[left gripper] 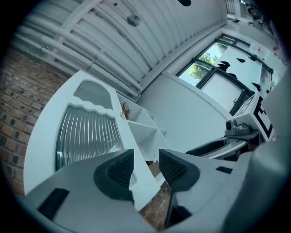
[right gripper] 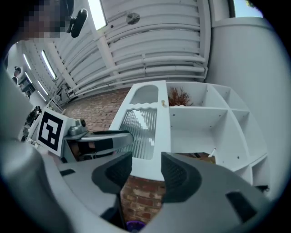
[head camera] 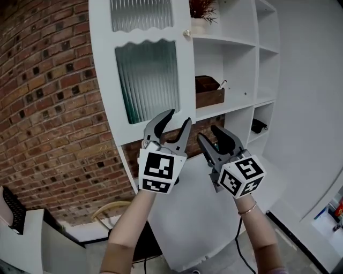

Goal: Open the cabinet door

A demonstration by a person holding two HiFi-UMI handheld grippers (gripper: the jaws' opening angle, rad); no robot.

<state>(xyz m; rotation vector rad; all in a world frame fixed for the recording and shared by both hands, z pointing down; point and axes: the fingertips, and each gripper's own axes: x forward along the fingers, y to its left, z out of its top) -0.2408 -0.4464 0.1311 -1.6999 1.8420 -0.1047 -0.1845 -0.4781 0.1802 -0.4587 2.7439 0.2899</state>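
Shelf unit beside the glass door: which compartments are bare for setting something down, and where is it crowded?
Bare: the right-column compartment beside the wooden box, and the compartment above it. Crowded: the top shelf beside the door knob holds a potted plant; the wooden box sits on the middle shelf; a dark object sits in the lower right compartment.

A home-style corner staged inside a large hall: a white shelf unit (head camera: 225, 61) with a ribbed-glass cabinet door (head camera: 147, 80), a potted dried plant (head camera: 202, 13) and a wooden box (head camera: 209, 92) stands against a brick wall (head camera: 48, 80). Overhead runs a corrugated metal roof (right gripper: 154, 45) with bare pipes (left gripper: 54, 50) (more shed than living room), beside tall windows (left gripper: 202, 70).
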